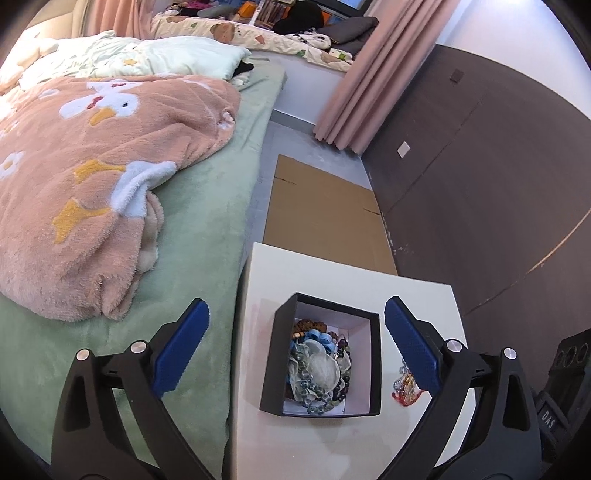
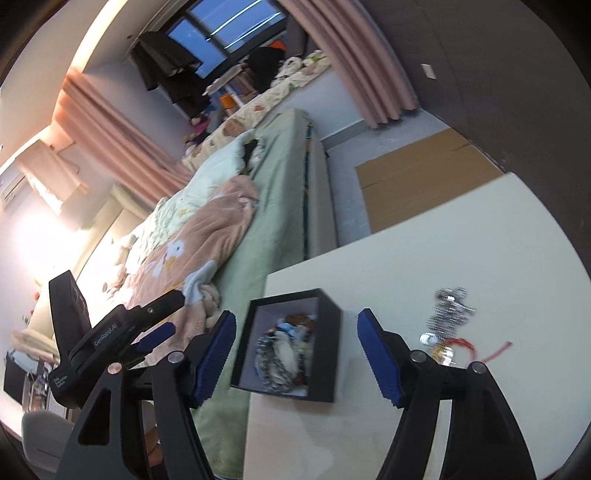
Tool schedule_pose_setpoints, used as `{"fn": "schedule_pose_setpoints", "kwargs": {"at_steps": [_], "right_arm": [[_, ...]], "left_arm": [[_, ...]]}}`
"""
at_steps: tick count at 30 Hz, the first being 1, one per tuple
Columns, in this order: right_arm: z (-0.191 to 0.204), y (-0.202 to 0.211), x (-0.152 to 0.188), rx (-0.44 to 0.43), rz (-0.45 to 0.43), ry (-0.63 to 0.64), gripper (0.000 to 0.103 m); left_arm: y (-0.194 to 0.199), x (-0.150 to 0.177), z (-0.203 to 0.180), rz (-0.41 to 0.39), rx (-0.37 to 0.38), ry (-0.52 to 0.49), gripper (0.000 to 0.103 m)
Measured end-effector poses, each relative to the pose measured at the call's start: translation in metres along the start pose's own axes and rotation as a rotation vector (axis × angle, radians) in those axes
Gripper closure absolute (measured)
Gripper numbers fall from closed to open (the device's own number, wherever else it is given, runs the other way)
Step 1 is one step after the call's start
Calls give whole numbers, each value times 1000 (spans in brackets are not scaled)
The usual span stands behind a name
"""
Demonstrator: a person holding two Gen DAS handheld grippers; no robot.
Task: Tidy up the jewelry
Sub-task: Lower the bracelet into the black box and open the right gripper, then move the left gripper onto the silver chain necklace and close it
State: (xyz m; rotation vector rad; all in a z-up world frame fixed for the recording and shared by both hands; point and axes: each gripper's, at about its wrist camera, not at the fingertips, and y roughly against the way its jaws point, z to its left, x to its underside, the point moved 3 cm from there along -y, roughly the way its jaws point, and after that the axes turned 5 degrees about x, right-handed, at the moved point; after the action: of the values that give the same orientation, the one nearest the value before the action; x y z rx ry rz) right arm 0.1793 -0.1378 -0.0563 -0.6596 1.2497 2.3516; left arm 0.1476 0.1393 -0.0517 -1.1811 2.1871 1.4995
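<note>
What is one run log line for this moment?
left gripper: open, empty | right gripper: open, empty | black square box: holds bead bracelets | silver-and-red jewelry piece: on white table

I see a bedroom. A bed (image 1: 207, 206) with a green sheet takes up the left side, with a pink fleece blanket (image 1: 92, 177) bunched on it and a pale pillow (image 1: 173, 57) at its head. Pink curtains (image 1: 373, 85) hang by a dark brown panelled wall (image 1: 498, 166). Flattened cardboard (image 1: 325, 210) lies on the grey floor (image 1: 295, 136) beside the bed. A white surface (image 2: 461, 240) stands just beside the mattress. Through the window (image 2: 229, 33) the sky looks blue, and warm light glows at the far left.
</note>
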Motion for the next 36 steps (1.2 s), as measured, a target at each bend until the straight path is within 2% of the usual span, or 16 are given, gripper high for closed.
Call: {"fn": "schedule_pose_setpoints", "kwargs": {"at_steps": [3,5,12,17,27,30,32,36], "right_arm": [[-22,10,-3,47,-10,-30,35],[-40,16,-6,97,-4,-46,31],[-71,31,-9,155,3,-64,24],[-85,35,-8,184,10,-73,8],[-118,34,-5,225,60,-165,7],[-124,35,-7,237,62,-179,8],[-128,35,-9,233,75,-184,12],[-140,37,-19,244,67,-192,15]], "left_arm": [[-4,4,-9,11,1,-26,8],[-8,8,-16,28,2,-47,8],[-18,22,-46,66,27,-127,8],[-25,34,-70,96,50,-185,8],[-43,53,-116,136,91,-295,9],[-53,60,-130,163,104,-330,22],[-62,65,-140,187,117,-343,30],[-79,72,-157,220,134,-367,35]]}}
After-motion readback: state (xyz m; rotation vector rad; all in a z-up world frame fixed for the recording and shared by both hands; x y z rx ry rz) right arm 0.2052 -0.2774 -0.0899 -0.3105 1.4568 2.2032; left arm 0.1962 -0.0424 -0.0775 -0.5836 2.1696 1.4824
